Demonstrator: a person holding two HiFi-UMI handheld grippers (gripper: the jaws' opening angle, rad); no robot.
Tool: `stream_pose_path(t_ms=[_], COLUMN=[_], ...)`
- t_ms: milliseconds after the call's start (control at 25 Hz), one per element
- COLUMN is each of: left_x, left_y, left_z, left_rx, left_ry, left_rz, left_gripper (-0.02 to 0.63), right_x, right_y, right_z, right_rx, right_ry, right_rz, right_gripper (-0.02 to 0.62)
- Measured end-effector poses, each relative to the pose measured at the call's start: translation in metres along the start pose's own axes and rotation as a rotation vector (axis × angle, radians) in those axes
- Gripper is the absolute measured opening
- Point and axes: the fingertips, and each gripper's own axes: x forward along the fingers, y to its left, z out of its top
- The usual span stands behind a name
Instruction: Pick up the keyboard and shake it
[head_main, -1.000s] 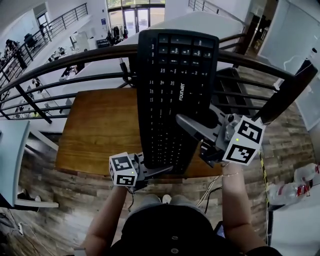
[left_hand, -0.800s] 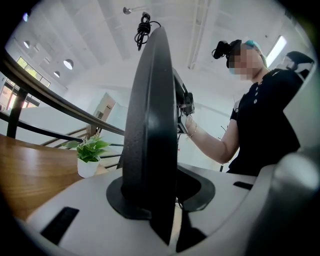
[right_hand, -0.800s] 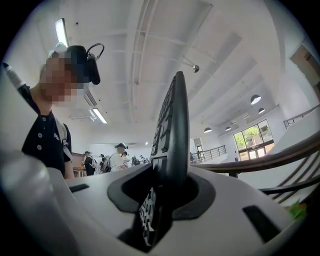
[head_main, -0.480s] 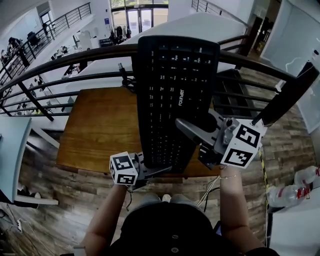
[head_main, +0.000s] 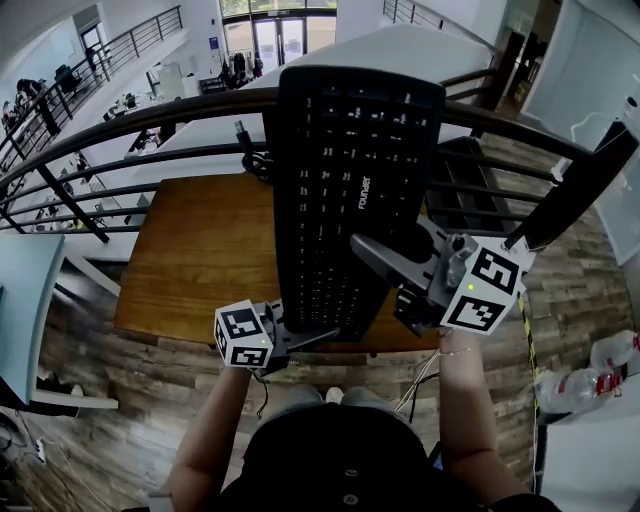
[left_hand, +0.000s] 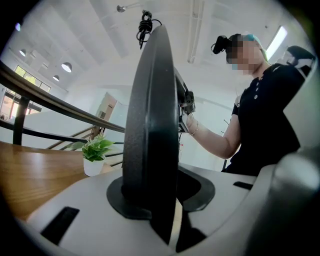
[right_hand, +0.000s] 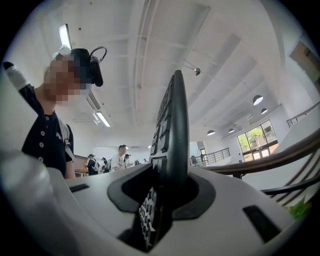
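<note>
While the left gripper (head_main: 316, 340) and right gripper (head_main: 376, 251) clamped its near part, the black keyboard (head_main: 352, 170) hung over the wooden table (head_main: 200, 260). Its long axis ran away from both.

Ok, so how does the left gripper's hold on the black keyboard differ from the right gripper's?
The left gripper clamps the black keyboard at its near end, by the left corner; the right gripper clamps its long right edge, farther up. The left gripper view shows the keyboard's smooth back, the right gripper view its keys. Both are shut on it, holding it above the brown wooden table.
</note>
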Motion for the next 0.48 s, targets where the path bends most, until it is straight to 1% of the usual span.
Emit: stream_pose_path(t_ms=[160,480], left_x=[-0.014,-0.048], left_y=[0.005,0.012], left_z=[0.001,0.005], left_rx=[0.018,0.067], left_ry=[0.03,0.122], left_rz=[0.047,0.159], left_gripper=[0.118,0.115], right_x=[0.007,0.019], right_y=[0.001,-0.001], right_z=[-0.001,-0.003], right_rx=[-0.001,0.075], right_ry=[-0.041,-0.131], right_rz=[0.025,0.1], right_gripper=[0.129,0.133])
